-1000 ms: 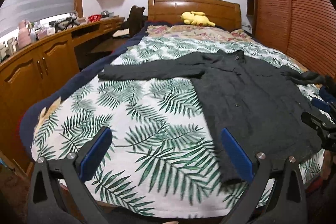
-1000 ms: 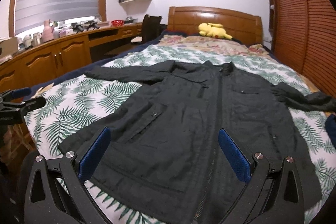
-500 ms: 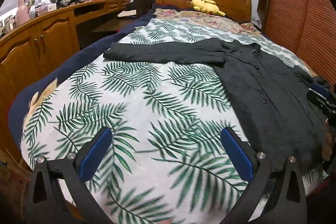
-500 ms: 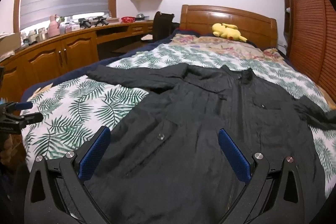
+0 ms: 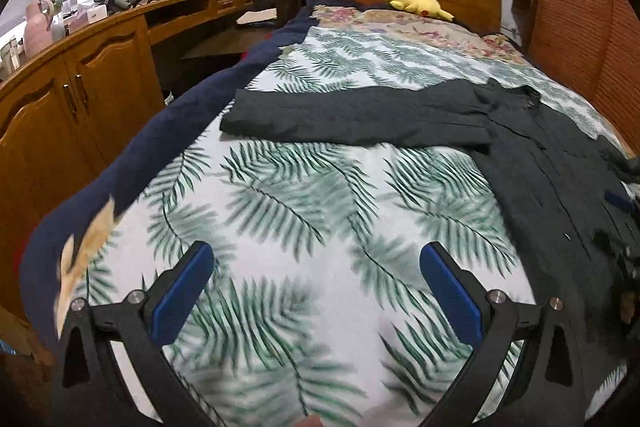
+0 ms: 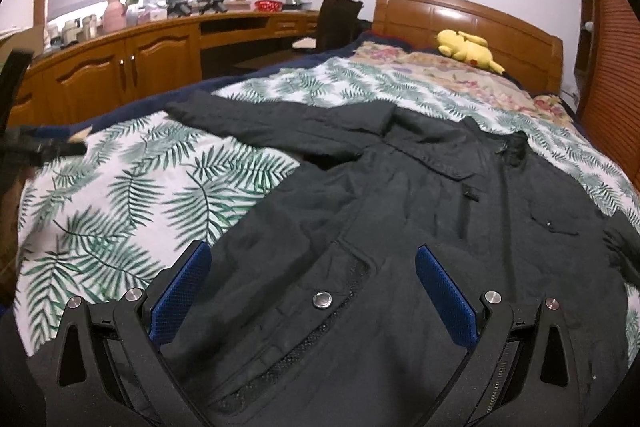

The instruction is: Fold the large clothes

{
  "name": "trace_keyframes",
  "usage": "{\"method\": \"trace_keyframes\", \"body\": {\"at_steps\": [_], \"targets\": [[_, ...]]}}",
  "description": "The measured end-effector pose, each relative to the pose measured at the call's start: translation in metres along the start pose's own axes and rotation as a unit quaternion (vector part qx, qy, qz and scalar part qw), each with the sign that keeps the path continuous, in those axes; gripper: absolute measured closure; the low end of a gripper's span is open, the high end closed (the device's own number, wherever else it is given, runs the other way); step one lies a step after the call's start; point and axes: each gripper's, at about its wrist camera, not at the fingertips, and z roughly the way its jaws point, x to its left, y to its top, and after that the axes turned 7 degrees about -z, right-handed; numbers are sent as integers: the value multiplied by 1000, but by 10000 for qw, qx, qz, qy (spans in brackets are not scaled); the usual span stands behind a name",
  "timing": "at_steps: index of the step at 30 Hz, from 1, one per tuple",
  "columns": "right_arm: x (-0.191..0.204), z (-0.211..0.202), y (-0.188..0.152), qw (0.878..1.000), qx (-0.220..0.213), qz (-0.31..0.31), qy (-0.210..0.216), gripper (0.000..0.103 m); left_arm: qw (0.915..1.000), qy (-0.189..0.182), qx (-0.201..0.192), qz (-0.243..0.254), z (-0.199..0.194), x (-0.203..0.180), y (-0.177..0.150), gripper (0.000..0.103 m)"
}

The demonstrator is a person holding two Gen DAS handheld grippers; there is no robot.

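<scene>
Nearest in the left wrist view, the left claw (image 5: 316, 281) hangs low over the leaf-print bedspread (image 5: 280, 211), its 2 blue pads spread wide with nothing between them. The print under it is smeared by blur, and the claw's base is cut off at 6 o'clock. In the right wrist view, the right claw (image 6: 314, 285) is likewise spread wide and empty, poised low over the lower front of the dark jacket (image 6: 400, 227); a metal snap (image 6: 322, 299) sits between the pads at about 6 o'clock. Whether either claw touches the fabric cannot be told.

The jacket lies flat, front up, across the bed. From the left claw it sits toward 2 o'clock, one sleeve (image 5: 344, 117) stretched out toward 11 o'clock. Its hem is cut off by the frame bottom in the right view, and the far sleeve runs out of frame at 3 o'clock. A dark blurred shape at 9 o'clock in the right view is hard to make out.

Farther on, a yellow plush toy (image 6: 468, 49) rests by the wooden headboard (image 6: 472, 13) at 1 o'clock. The wooden worktop (image 6: 160, 25) curves along at 10 o'clock, its small items too small to tell.
</scene>
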Motion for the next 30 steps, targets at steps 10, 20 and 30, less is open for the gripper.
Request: {"method": "trace_keyframes", "body": {"at_steps": [10,20,30], "targets": [[-18,16,-18,9987,298,401,141,0,9983,-70,291,-498,82,30,66,0],[-19,29,-23,9972,558,452,190,0,9934,15,249,-1118,146,65,112,18],[-18,33,-24,9967,629,465,232,0,9866,142,453,-1560,185,82,121,21]]}}
